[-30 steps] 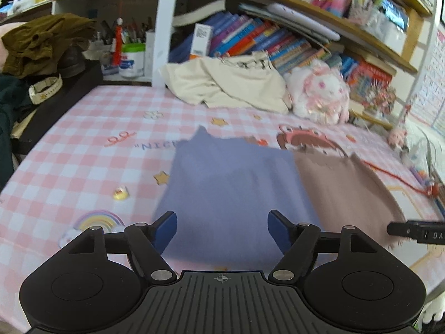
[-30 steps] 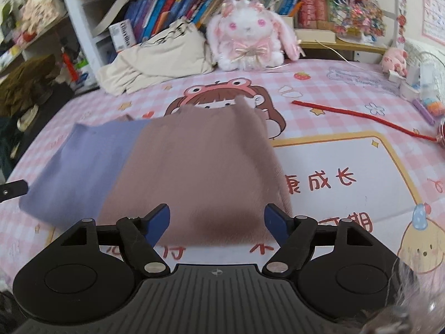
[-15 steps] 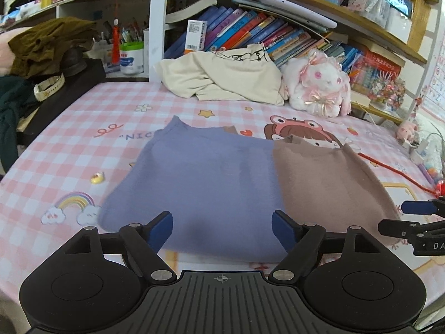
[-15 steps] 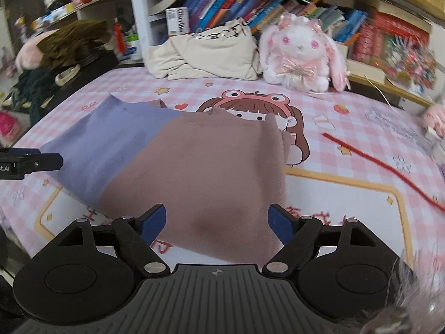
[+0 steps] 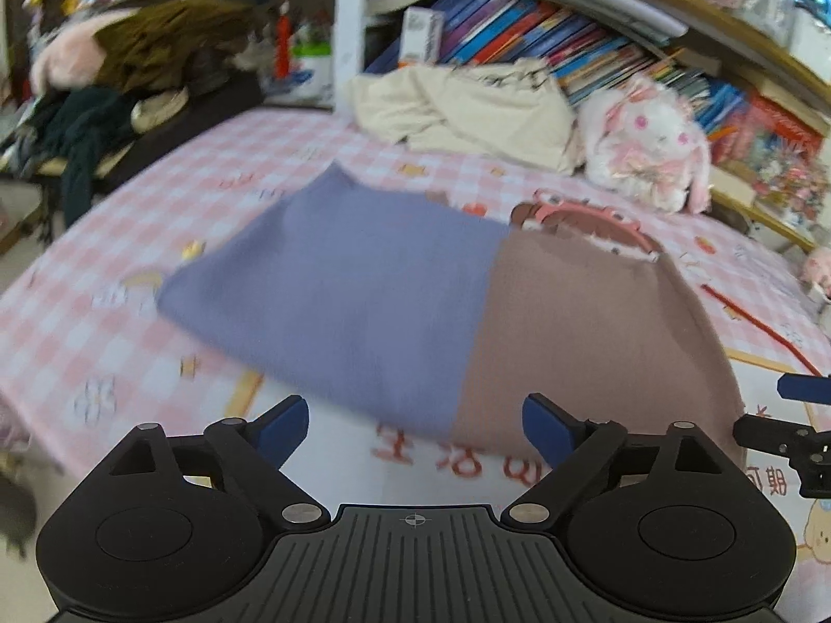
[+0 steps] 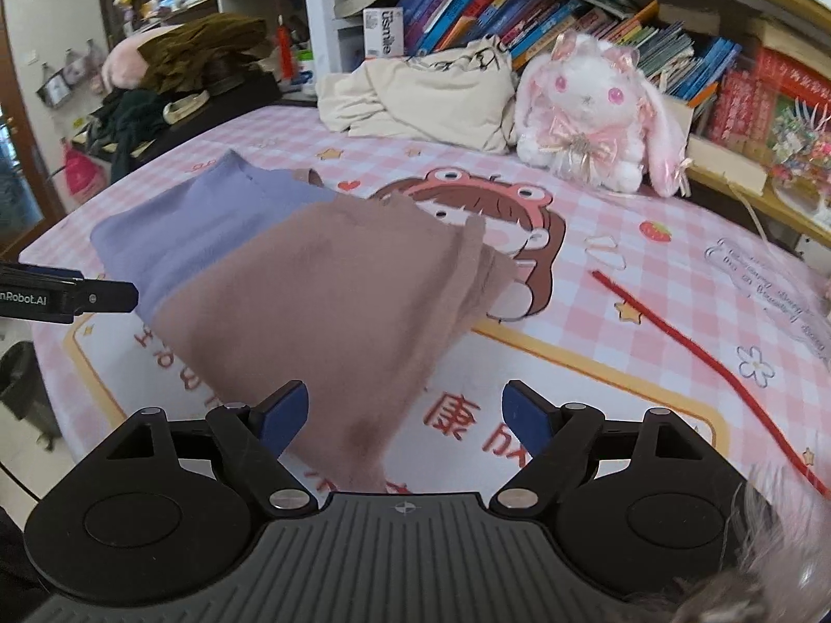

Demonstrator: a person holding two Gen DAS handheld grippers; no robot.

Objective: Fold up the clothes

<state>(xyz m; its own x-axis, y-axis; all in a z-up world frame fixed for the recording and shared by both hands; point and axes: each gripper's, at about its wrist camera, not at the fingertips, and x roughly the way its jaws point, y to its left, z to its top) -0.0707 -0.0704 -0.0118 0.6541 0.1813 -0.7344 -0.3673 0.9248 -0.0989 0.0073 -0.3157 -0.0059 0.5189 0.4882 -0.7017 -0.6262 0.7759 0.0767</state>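
Lying flat on the pink checked cartoon-print tablecloth point(image 6: 597, 197), the soft two-tone lilac-and-brown knit garment point(image 6: 322, 280) sits just in front of the white plush rabbit point(image 6: 592, 104). The left gripper point(image 5: 415, 423) is opening, empty; the right gripper point(image 6: 405, 410) stands wide, empty. The garment looks light, limp and easily rumpled; taking hold at its near hem corners seems best.

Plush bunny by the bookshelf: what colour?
White plush bunny with pink ears, eyes and bow; clearest in the right wrist view.
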